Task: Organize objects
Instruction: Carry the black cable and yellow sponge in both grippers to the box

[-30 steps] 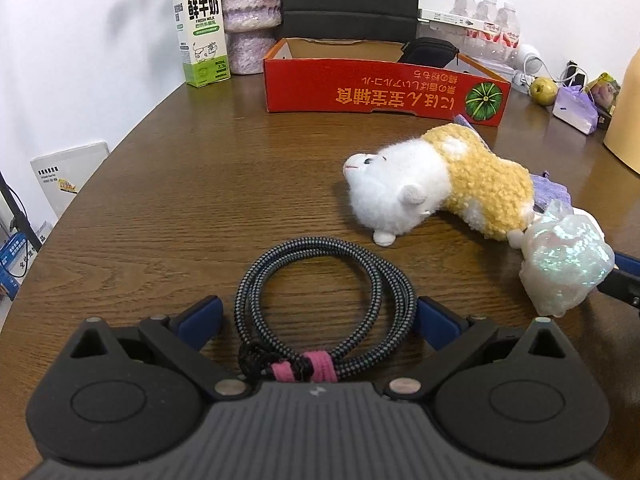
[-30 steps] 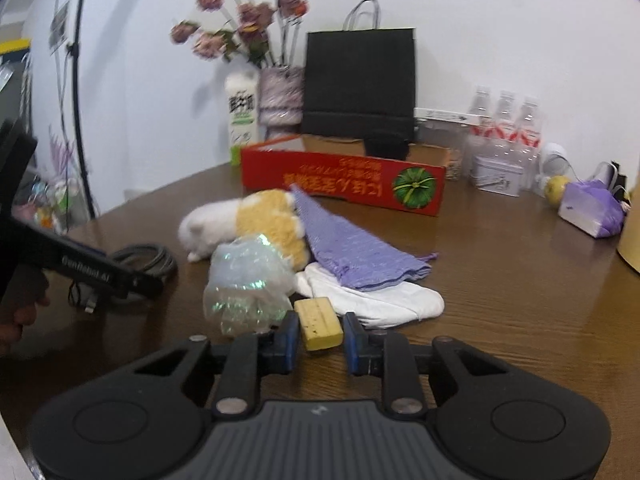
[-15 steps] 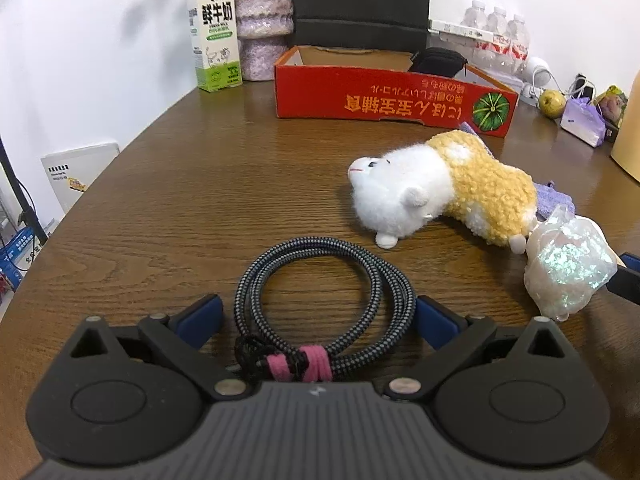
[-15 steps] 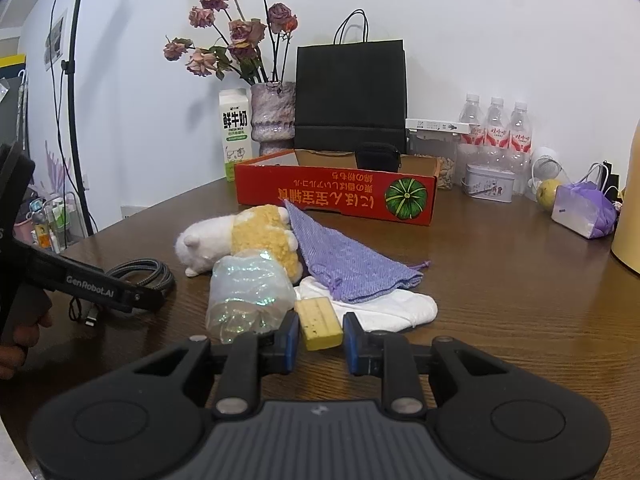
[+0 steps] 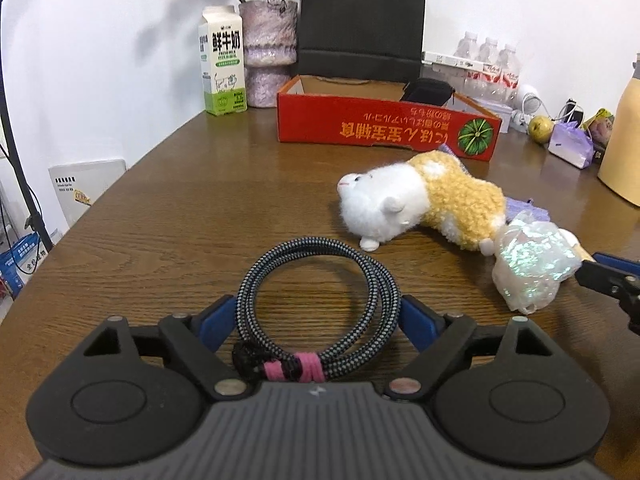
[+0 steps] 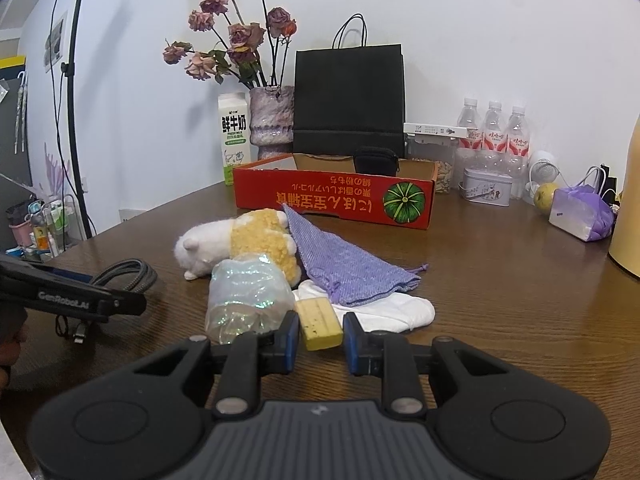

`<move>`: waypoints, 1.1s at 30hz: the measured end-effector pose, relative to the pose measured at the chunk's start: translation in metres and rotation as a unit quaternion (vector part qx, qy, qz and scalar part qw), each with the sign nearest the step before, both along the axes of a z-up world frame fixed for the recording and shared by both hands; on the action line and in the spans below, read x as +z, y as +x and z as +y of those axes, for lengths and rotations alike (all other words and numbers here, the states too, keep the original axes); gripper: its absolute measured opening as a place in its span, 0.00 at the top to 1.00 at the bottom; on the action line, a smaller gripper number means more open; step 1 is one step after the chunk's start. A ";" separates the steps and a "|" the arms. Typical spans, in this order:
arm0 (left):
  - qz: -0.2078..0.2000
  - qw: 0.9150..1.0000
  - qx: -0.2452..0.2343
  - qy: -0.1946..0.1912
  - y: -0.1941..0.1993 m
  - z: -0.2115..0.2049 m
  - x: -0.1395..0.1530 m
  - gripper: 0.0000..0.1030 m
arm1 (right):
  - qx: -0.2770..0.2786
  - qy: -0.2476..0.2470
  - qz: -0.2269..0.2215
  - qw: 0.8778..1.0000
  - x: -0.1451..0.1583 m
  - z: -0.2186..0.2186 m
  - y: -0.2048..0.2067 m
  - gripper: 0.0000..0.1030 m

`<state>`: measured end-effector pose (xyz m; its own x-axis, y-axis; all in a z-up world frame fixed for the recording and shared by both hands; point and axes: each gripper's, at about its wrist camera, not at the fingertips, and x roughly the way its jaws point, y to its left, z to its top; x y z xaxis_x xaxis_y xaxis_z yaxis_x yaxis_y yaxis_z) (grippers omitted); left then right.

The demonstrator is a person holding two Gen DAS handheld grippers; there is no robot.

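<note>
Left wrist view: left gripper (image 5: 316,316), jaws just closing around coiled cable (image 5: 320,300); right gripper (image 6: 320,340) clamps yellow block (image 6: 320,322); red box (image 5: 384,128), upper centre, holds one pouch.

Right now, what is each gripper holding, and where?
Right gripper: yellow block, by its near end. Left gripper: closing around coiled cable, not yet gripping.

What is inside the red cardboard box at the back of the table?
A black zippered pouch sits in the red cardboard box. The front wall hides the box floor.
</note>
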<state>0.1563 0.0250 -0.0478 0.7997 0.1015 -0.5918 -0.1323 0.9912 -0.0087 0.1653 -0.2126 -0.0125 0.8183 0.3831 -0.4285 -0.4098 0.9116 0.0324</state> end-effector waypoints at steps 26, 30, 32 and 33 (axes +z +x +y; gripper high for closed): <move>-0.112 0.994 -0.012 0.002 0.031 -0.015 0.080 0.15 | 0.033 0.027 -0.074 0.996 0.063 0.023 0.034 0.78; -0.122 0.992 -0.008 0.004 0.049 -0.014 0.090 0.15 | 0.035 0.024 -0.083 0.996 0.076 0.031 0.051 0.78; -0.127 0.992 -0.007 0.003 0.059 -0.013 0.096 0.15 | 0.037 0.023 -0.087 0.995 0.083 0.036 0.062 0.78; -0.131 0.991 -0.006 0.003 0.063 -0.012 0.098 0.15 | 0.039 0.023 -0.089 0.995 0.086 0.039 0.066 0.78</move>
<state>0.2195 0.0128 0.0507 0.9267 0.0947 -0.3636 -0.1151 0.9927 -0.0349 0.2312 -0.1740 0.0735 0.8468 0.4643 -0.2595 -0.4823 0.8760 -0.0068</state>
